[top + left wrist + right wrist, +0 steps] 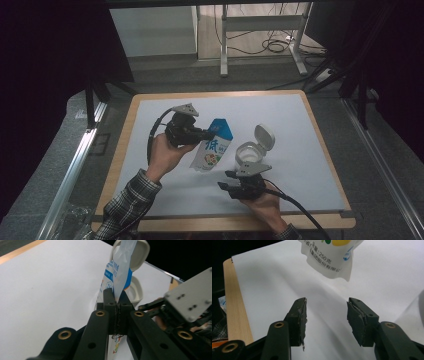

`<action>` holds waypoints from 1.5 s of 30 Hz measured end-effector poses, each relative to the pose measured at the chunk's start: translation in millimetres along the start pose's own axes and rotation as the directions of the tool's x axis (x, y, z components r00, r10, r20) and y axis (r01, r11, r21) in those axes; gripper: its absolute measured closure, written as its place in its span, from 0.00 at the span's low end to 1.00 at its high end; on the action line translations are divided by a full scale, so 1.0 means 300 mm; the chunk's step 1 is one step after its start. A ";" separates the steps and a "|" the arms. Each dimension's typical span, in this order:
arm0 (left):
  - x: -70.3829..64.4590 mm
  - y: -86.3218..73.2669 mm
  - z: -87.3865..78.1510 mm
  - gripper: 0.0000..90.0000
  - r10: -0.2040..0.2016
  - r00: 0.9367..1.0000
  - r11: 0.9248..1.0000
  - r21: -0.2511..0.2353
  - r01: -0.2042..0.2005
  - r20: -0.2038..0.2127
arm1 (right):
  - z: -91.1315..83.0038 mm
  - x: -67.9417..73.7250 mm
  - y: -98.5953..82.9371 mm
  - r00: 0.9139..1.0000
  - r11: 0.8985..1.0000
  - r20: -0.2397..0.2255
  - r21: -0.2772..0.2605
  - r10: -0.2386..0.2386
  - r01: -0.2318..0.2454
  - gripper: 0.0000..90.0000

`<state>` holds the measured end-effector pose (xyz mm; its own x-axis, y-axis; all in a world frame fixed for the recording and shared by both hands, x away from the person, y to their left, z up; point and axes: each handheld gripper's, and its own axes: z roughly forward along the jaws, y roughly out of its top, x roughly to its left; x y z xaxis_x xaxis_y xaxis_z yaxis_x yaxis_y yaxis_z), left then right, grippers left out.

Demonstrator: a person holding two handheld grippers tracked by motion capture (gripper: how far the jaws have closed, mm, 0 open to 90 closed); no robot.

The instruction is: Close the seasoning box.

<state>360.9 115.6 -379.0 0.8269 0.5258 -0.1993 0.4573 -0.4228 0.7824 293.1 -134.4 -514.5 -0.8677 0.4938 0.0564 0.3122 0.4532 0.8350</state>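
Already pinched by the left tongs: the blue-and-white pouch, gripped at its flat top seal, jaws pressed tight on the film in the left gripper view. Held up off the bench, tilted, lower end hanging down toward the white surface and free of it, as seen from the right gripper view. Right tongs spread wide, holding nothing, hovering low over the bench just below the pouch's bottom corner. Just beside the pouch, to its right in the high view, a white container standing upright with its hinged lid flipped open and back.

Judged from this: pickup done, container opened and waiting. Left to do, most likely: getting the pouch open or steadied with the free tongs, then tipping its contents into the container. Whether the pouch is already torn open cannot be told. Roughly the early middle of the job.
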 end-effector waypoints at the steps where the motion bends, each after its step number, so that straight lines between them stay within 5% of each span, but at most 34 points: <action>1: 0.006 -0.005 0.002 0.99 -0.004 1.000 1.000 0.000 0.004 -0.005 | -0.003 -0.002 -0.003 1.000 1.000 0.000 0.001 -0.001 0.001 0.56; 21: 0.134 -0.117 0.049 0.98 -0.062 0.994 0.997 -0.051 0.058 -0.085 | -0.053 -0.036 -0.050 0.999 0.999 0.022 0.031 0.028 -0.029 0.56; 45: 0.110 -0.247 -0.059 0.93 -0.068 0.992 0.992 -0.110 0.056 -0.108 | -0.091 -0.055 -0.089 0.999 0.998 0.043 0.056 0.030 -0.032 0.56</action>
<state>348.3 177.3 -433.2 0.7540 0.6296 -0.1871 0.4639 -0.3088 0.8303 288.6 -174.9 -522.8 -0.8405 0.5387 0.0578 0.3612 0.4776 0.8009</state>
